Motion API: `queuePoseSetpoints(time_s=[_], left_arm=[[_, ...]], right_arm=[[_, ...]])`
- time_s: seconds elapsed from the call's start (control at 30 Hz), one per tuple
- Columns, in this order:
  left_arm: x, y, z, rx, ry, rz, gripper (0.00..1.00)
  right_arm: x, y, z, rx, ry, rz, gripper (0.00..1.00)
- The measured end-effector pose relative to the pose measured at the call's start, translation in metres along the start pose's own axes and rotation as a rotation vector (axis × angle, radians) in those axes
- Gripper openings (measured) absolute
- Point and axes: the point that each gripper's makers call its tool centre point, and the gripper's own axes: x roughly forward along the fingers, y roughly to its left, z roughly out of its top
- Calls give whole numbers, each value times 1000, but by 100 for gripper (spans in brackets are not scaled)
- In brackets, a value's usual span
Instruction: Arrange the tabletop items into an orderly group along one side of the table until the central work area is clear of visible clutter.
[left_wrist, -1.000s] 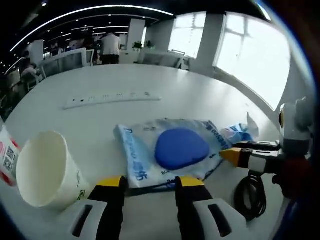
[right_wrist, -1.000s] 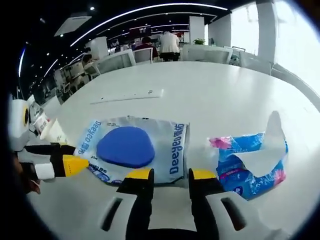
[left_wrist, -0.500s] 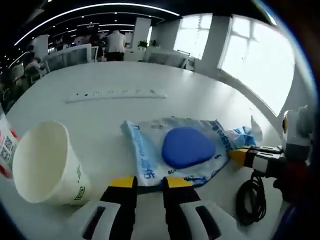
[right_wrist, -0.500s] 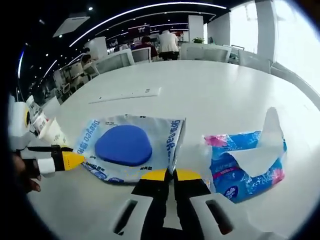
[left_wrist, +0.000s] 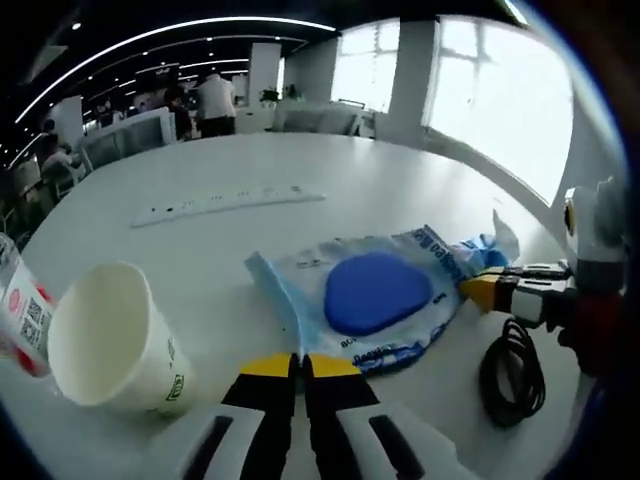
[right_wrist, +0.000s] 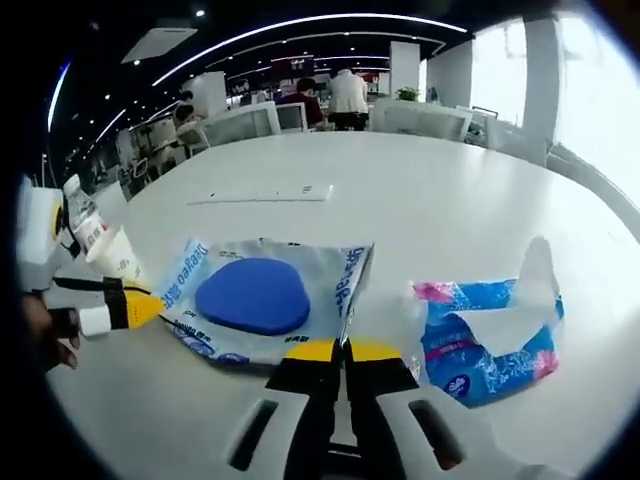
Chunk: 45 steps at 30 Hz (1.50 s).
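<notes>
Left gripper (left_wrist: 299, 365), in the left gripper view, has its yellow-tipped jaws drawn together at 6 o'clock on the near edge of the blue-printed packet (left_wrist: 365, 300), which lies on the white table (left_wrist: 330, 185) at centre. Whether film is truly caught cannot be confirmed. A paper cup (left_wrist: 115, 335) lies on its side at 8 o'clock, a black cable (left_wrist: 512, 372) at 4 o'clock, a power strip (left_wrist: 228, 200) at 11 o'clock. Right gripper (right_wrist: 342, 352), in the right gripper view, is likewise closed at 6 o'clock on the packet's right corner, the tissue pack (right_wrist: 490, 335) just beside at 4 o'clock. Recommended: move both grippers together, keeping the packet taut and low, and avoid dragging the tissue pack.
</notes>
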Motion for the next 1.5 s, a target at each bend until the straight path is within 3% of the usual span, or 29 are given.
queuePoseSetpoints(time_s=[0.37, 0.6, 0.87, 1.23, 1.5], left_arm=[[-15, -3, 3, 40, -44, 6, 0], [-27, -7, -11, 47, -41, 18, 0], [-26, 5, -22, -3, -4, 31, 2], [-29, 10, -30, 13, 17, 25, 11], [-39, 2, -36, 36, 13, 1, 21]], right_arm=[[-11, 2, -3, -15, -15, 16, 0], [-17, 8, -14, -29, 6, 38, 0], [-16, 14, -22, -63, 49, 77, 0], [-24, 14, -17, -80, 28, 83, 3], [-38, 16, -14, -96, -3, 86, 9]])
